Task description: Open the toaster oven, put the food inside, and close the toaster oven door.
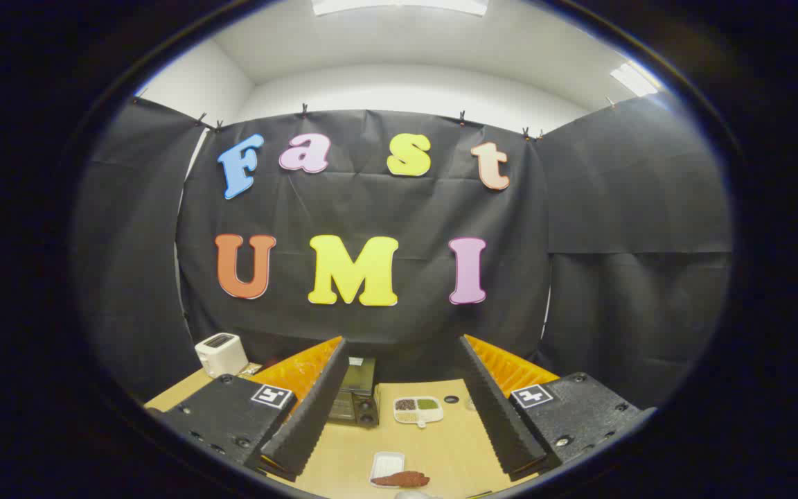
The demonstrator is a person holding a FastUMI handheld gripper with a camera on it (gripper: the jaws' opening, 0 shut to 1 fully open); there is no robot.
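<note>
Now the wooden table (454, 443) is lying under everything, light brown and flat, and the black cloth wall is hanging behind it. Above the table the gripper (402, 405) is hovering with its two fingers (305, 416) standing wide apart, so the jaws are open and they are pressing on nothing. Each finger is showing a black ribbed pad on the inner side and an orange part behind it.

Next in size, the toaster oven (356, 396) is sitting on the table beyond the fingers, close to the left finger, which is covering part of it. It is dark, with knobs on its right side, and I cannot tell whether its door is fully closed. A white toaster (221, 353) is standing further to the left, near the wall.

Smaller, a white divided dish (418, 409) with brown and green portions is resting just right of the oven, between the two fingers. Nearer to the gripper, a small white tray (386, 466) is lying on the table, and the reddish-brown food (401, 479) is lying across its near edge.
</note>
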